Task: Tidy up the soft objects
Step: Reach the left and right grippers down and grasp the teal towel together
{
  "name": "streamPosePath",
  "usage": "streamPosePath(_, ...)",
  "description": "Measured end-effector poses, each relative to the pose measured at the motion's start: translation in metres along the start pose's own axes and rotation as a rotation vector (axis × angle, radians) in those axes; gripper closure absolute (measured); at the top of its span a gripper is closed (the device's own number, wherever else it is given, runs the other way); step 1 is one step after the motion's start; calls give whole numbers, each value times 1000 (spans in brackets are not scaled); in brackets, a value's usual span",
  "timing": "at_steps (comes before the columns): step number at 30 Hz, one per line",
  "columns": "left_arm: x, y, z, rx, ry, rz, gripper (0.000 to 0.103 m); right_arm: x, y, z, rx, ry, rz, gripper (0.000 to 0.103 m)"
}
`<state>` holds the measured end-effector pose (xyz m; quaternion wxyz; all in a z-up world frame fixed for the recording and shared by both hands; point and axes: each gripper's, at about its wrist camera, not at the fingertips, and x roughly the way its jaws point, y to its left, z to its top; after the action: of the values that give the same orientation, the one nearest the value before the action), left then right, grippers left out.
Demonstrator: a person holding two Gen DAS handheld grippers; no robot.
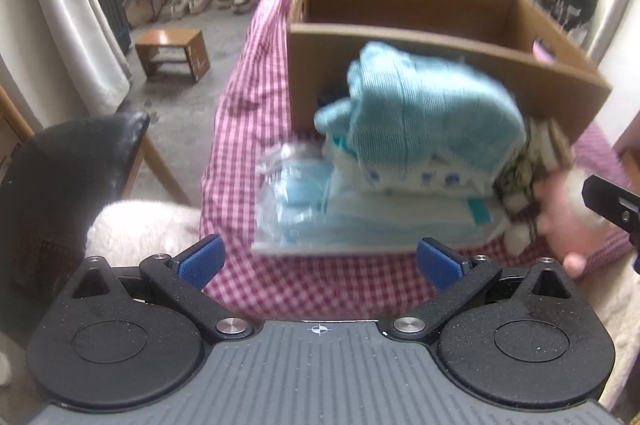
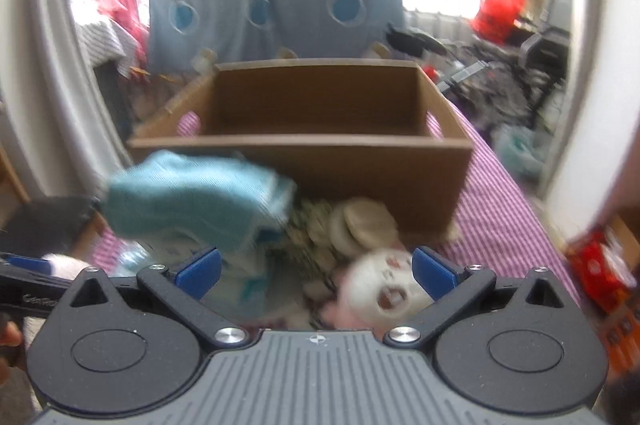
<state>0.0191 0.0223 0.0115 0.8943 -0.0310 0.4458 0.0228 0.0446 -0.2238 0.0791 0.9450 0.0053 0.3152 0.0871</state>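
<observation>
A pile of soft things lies on the pink checked cloth [image 1: 320, 289] in front of an open cardboard box [image 1: 420, 37]. A light blue knitted garment [image 1: 424, 113] tops the pile, over folded white and blue cloths [image 1: 400, 209] and a clear bag of blue items [image 1: 292, 193]. A pink and white plush toy [image 1: 560, 217] lies at the pile's right. My left gripper [image 1: 320, 261] is open and empty, just short of the pile. My right gripper [image 2: 316, 271] is open, with the plush toy's white face [image 2: 384, 289] between its fingers; the blue garment [image 2: 192, 197] and box [image 2: 320, 145] are ahead.
A dark chair back [image 1: 60, 185] and white fluffy cushion [image 1: 140, 229] stand left of the table. A small wooden stool [image 1: 172, 53] is on the floor beyond. Red packets [image 2: 604, 277] lie at the table's right. Laundry hangs at the back.
</observation>
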Motion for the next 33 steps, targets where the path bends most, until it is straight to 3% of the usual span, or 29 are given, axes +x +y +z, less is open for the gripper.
streamPosePath(3, -5, 9, 4, -5, -75, -50, 1, -5, -6, 9, 36, -53, 105, 0)
streamPosePath(7, -15, 18, 8, -4, -218, -143, 1, -7, -26, 20, 195, -102, 314, 0)
streamPosePath(12, -18, 12, 19, 68, -332, -194, 2, 14, -47, 31, 399, -48, 530, 4)
streamPosePath(15, -9, 4, 27, 100, -297, -242, 11, 38, -56, 32, 541, 53, 646, 14)
streamPosePath(18, -2, 5, 28, 65, -238, -371, 24, 67, -63, 26, 704, 181, 747, 23)
streamPosePath(21, 0, 8, 24, 28, -205, -485, 26, 90, -68, 18, 854, 296, 798, 27)
streamPosePath(28, 26, 8, 34, -29, -93, -641, 27, 133, -65, 2, 1041, 443, 807, 27)
streamPosePath(33, 42, 16, 46, -104, -32, -674, 27, 157, -65, -2, 1131, 476, 786, 27)
